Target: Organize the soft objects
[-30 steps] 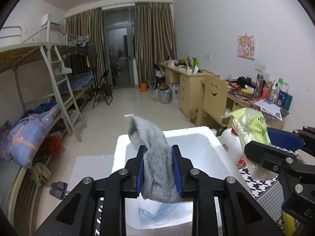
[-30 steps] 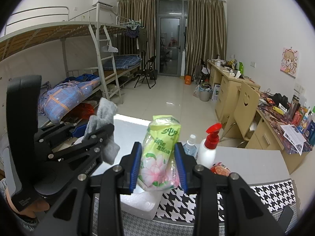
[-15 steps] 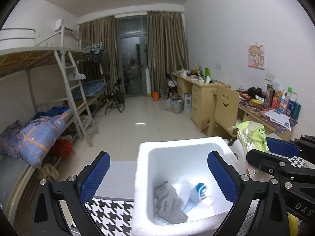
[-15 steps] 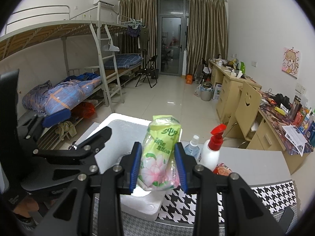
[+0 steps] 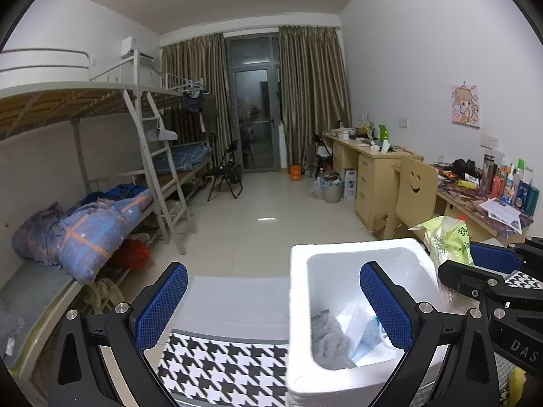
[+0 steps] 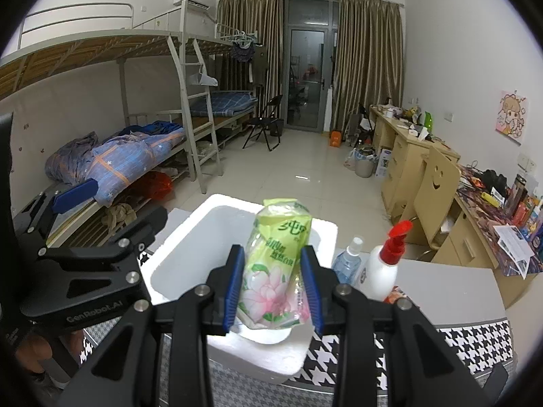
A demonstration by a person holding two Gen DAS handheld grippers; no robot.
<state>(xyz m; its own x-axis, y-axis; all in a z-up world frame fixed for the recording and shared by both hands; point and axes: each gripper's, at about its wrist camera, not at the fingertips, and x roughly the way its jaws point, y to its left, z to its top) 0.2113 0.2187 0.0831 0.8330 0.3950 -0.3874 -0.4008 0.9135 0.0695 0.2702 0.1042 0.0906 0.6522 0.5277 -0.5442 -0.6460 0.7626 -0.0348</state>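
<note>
In the left wrist view, the left hand-held gripper (image 5: 273, 302) fills the bottom of the frame with its jaws spread wide and nothing between them; one blue pad (image 5: 162, 305) stands at lower left over the houndstooth cloth (image 5: 224, 366), the other at lower right over the foam box (image 5: 298, 305). The box sits at lower right of this frame, open at the top. At its bottom lies a grey sock (image 5: 329, 339), crumpled, and just beside it, to the right, some white and blue packets (image 5: 361, 325); whether they touch the sock cannot be told.

The right hand-held gripper (image 6: 273, 288) shows at the bottom centre of the right wrist view, its jaws narrow and pressed on either side of a green tissue pack (image 6: 276, 271) with a pink flower print. The pack stands upright above the near rim of the box (image 6: 176, 247), which takes the centre of that frame. To the right of the pack, on the surface (image 6: 451, 291), stand a clear bottle (image 6: 348, 257) and a white bottle with a red pump (image 6: 383, 268), just beside each other. The left gripper appears at the left edge of this view, beside the box.

Beyond, a bunk bed (image 6: 135, 101) lines the left side and desks (image 6: 407, 149) the right.
</note>
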